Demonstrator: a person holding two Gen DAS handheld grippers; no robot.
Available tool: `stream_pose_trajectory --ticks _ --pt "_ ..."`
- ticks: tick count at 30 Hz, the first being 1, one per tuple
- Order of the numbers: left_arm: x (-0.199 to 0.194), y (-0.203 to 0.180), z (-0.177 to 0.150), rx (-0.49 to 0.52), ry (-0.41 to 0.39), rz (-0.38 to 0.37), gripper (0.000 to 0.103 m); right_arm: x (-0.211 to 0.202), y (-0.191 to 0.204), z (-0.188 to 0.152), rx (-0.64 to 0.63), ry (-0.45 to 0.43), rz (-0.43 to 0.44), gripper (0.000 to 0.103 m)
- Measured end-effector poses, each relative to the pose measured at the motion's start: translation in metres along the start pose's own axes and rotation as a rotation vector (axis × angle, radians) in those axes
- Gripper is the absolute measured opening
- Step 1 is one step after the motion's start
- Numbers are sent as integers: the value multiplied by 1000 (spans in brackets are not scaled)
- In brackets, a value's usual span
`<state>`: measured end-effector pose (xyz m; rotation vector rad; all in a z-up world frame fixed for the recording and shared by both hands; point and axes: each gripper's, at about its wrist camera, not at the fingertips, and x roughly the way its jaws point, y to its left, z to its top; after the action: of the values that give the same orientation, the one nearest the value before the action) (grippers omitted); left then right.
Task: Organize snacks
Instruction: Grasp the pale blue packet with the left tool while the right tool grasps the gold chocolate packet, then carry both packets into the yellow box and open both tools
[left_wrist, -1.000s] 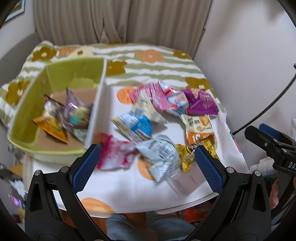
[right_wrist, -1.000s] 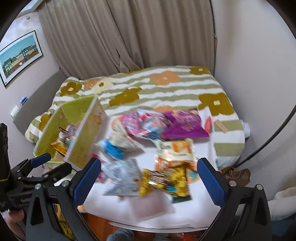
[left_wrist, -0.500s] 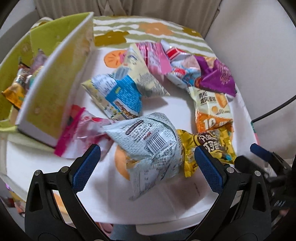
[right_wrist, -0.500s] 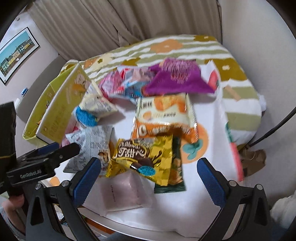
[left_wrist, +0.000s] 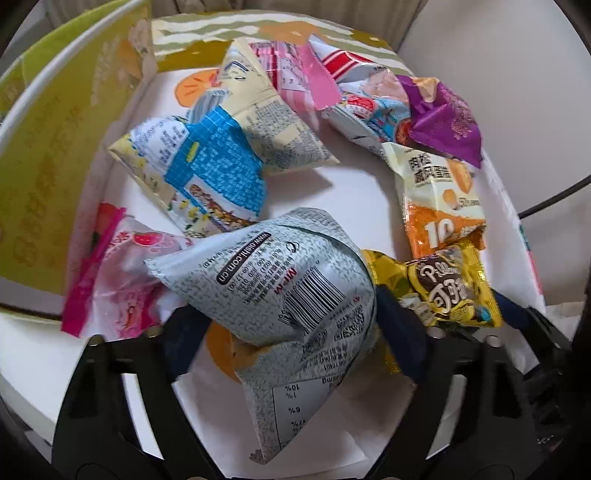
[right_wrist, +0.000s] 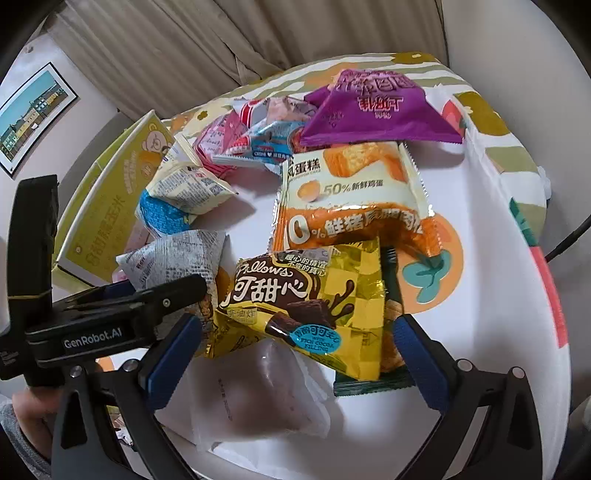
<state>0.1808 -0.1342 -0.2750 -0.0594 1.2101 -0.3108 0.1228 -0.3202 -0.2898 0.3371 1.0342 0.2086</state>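
1. The green box stands at the far left of the table, its near wall up against the snacks. By my reading, packets go into it.
2. A pink packet lies just beside that wall, partly under the grey bag.
3. The left gripper straddles the grey bag, blue pads close on either side of its lower half. The jaws look mid-width; whether they already pinch it, I cannot tell. The bag's long axis runs from upper left to lower right, roughly along the fingers, so the squeeze goes across its narrow waist.
4. Behind it sits a blue-and-cream bag, between the grey bag and the box, which may be brushed on the way over.
5. The yellow packet touches the grey bag's right side and overlaps a dark green packet.
6. The right gripper is spread wide around the yellow packet, holding nothing, nearer to it than the left. A clear pouch lies under its near edge.
7. Farther right and back: the orange packet, then the purple one.
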Motion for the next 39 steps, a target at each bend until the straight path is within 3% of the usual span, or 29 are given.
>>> stream_pose_trajectory --ticks 5,13,17,21,39 --pt "-2 1 2 33 5 2 67 5 5 2 -14 -7 6 103" --pt "-3 6 1 57 9 -11 67 17 3 11 21 1 40 102" --pt "-2 7 2 57 13 -14 66 27 2 13 34 25 35 87" --pt "-3 7 2 65 14 -13 66 27 2 15 31 15 28 84" --pt "-33 -4 -7 94 -36 20 65 -3 2 13 35 -43 63 80"
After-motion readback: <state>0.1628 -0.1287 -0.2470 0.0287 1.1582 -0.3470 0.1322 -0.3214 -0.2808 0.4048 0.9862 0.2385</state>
